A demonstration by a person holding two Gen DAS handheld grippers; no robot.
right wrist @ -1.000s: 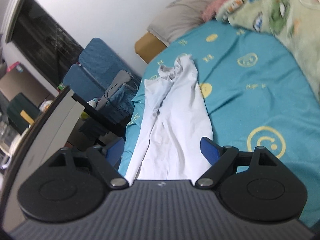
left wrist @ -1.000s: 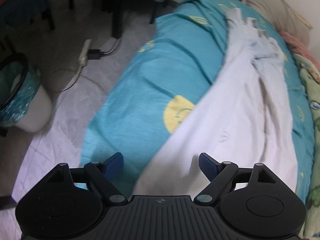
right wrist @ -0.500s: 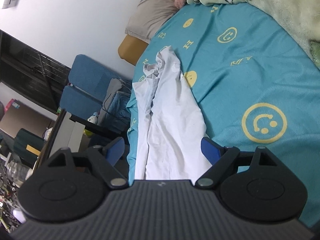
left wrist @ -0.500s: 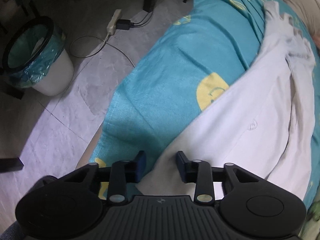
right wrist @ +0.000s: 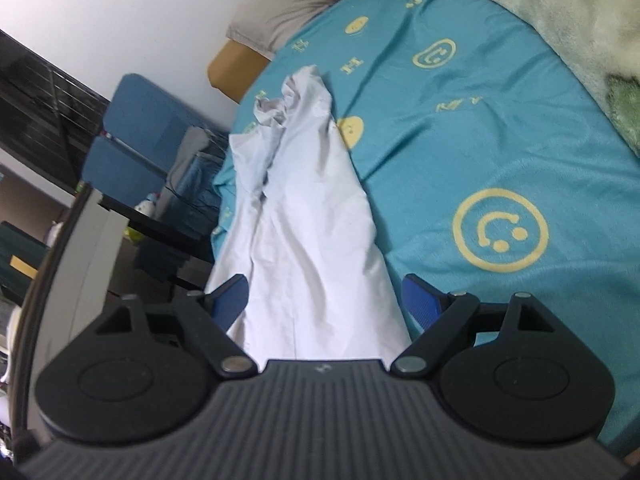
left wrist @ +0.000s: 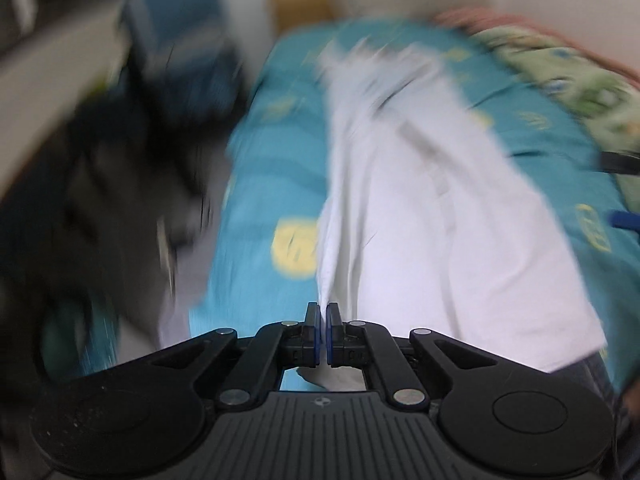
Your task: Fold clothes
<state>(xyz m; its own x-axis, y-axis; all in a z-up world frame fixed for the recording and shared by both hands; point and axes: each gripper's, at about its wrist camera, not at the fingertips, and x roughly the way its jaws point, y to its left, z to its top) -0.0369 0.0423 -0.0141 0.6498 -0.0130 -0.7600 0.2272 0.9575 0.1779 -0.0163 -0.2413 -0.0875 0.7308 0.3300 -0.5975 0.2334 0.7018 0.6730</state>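
A white garment (right wrist: 304, 236) is stretched lengthwise, unfolded and rumpled, on the bed (right wrist: 460, 152). Its near edge is pinched in the left tool (left wrist: 322, 320); the right tool (right wrist: 324, 300) is held spread above it. No finished fold is seen, so most folding is judged left.

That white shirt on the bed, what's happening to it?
A person is starting to fold it with two hand-held grippers. The left gripper has pinched an edge of the white shirt, jaws shut on the cloth. The right gripper is open over the shirt's near end, not holding anything. The shirt lies long and rumpled on the blue bedsheet.
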